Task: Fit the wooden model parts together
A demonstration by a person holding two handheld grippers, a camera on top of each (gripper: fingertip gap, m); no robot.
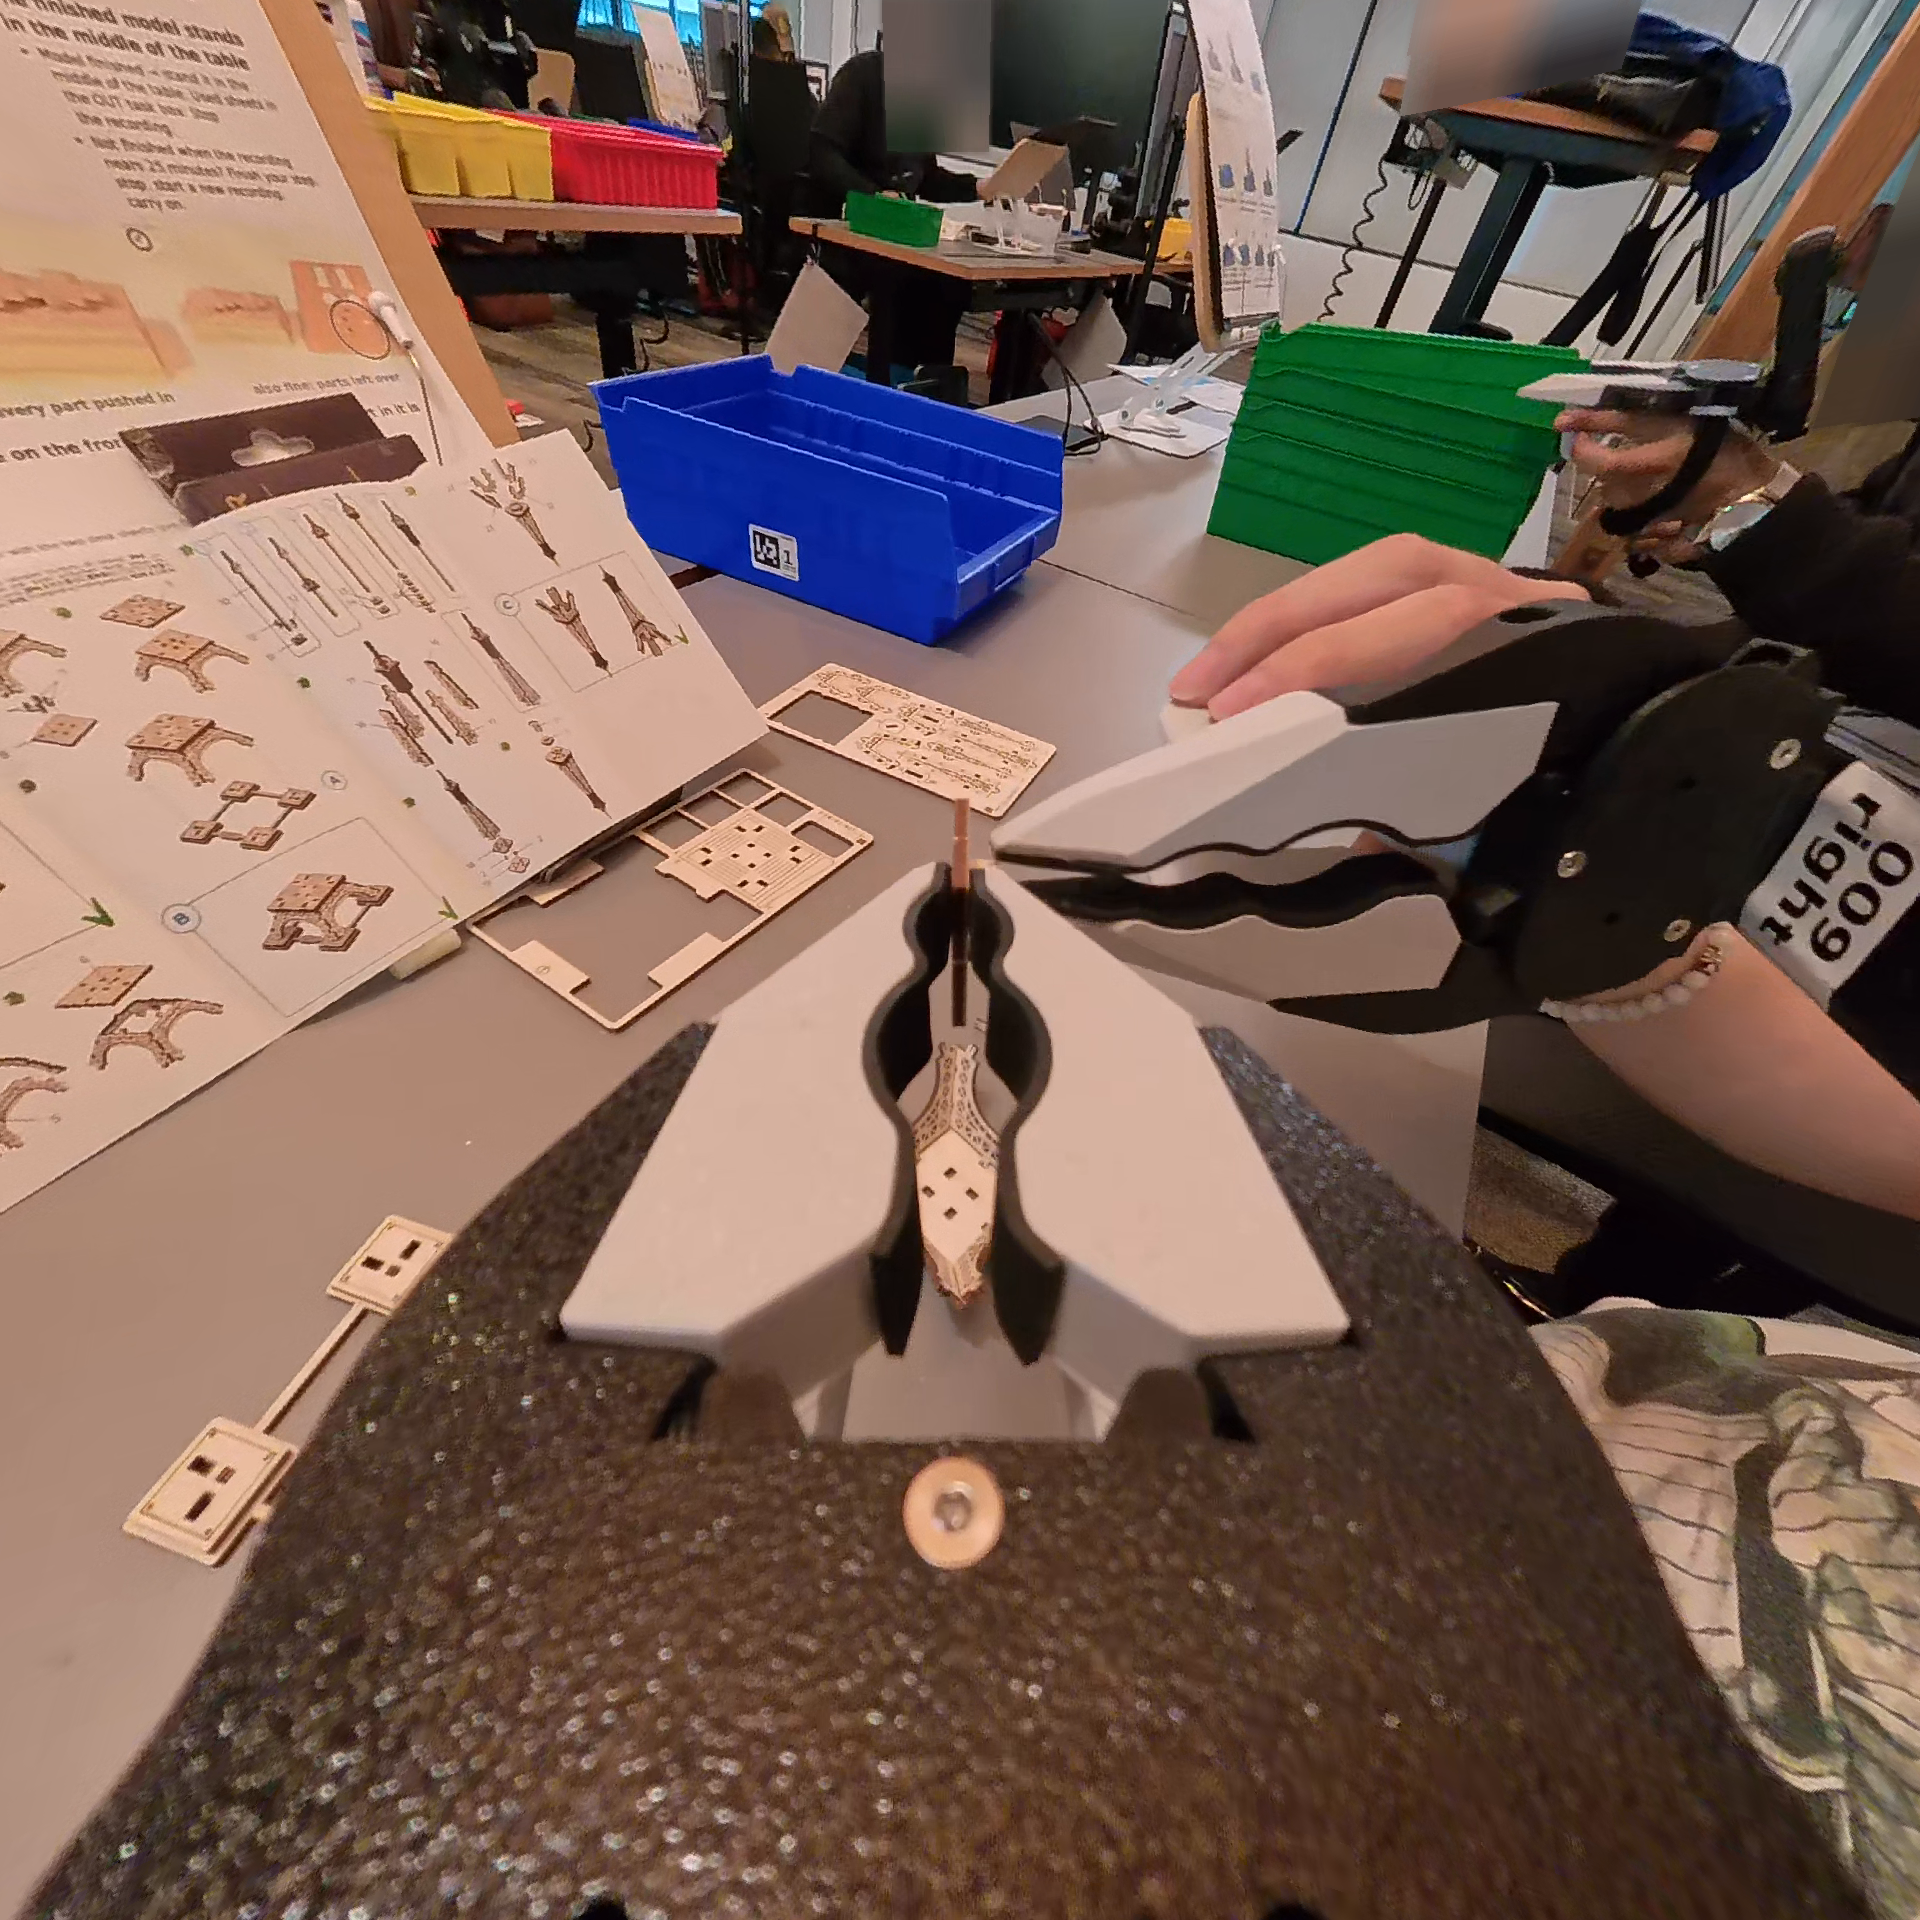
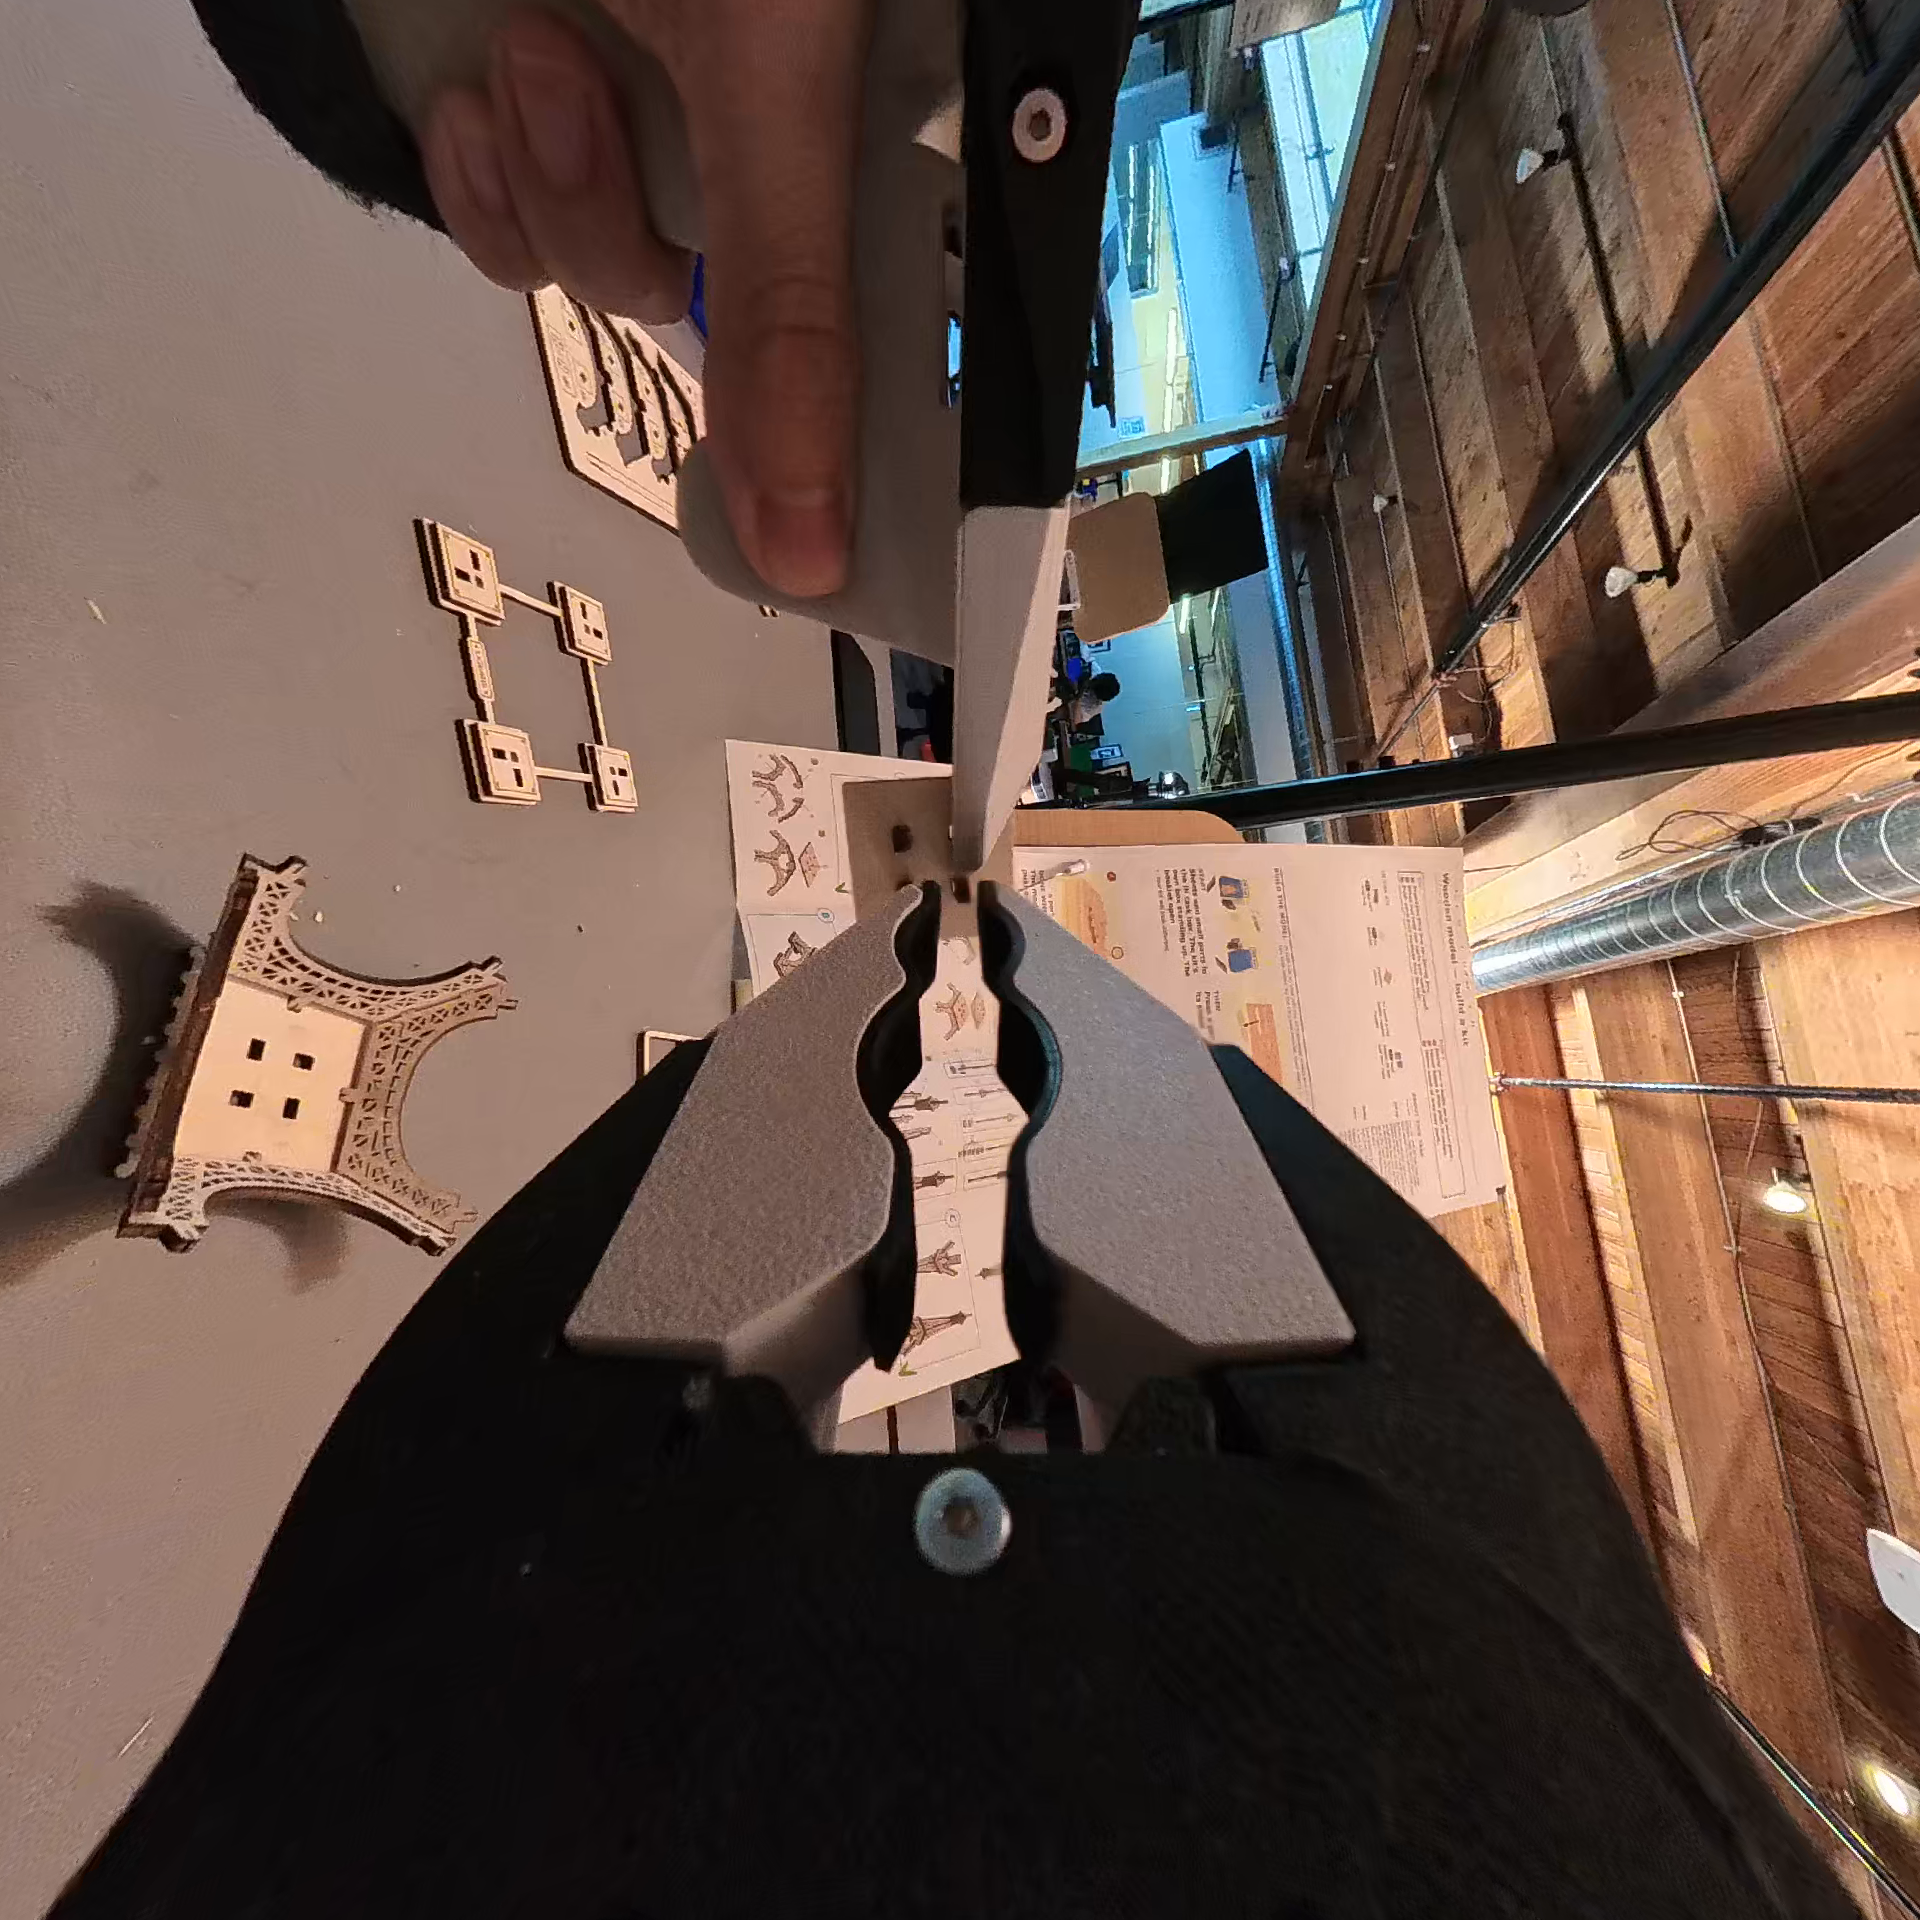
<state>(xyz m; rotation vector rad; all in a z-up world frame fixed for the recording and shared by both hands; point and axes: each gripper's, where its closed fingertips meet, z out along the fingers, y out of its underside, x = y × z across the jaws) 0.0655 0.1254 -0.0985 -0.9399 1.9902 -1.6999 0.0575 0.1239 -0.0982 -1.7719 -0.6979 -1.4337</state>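
Observation:
My left gripper is shut on a thin square wooden plate, held upright and edge-on above the table. The plate shows its face with small square holes in the right wrist view. My right gripper comes from the right with its jaws closed on a small dark wooden piece held against the plate. A left finger reaches down onto the plate. The arched tower base lies on the table and shows through my left fingers.
A square frame of four pads lies on the grey table. Punched-out part sheets and an open instruction booklet lie ahead. A blue bin and stacked green bins stand behind. My left and right fingertips are right by each other.

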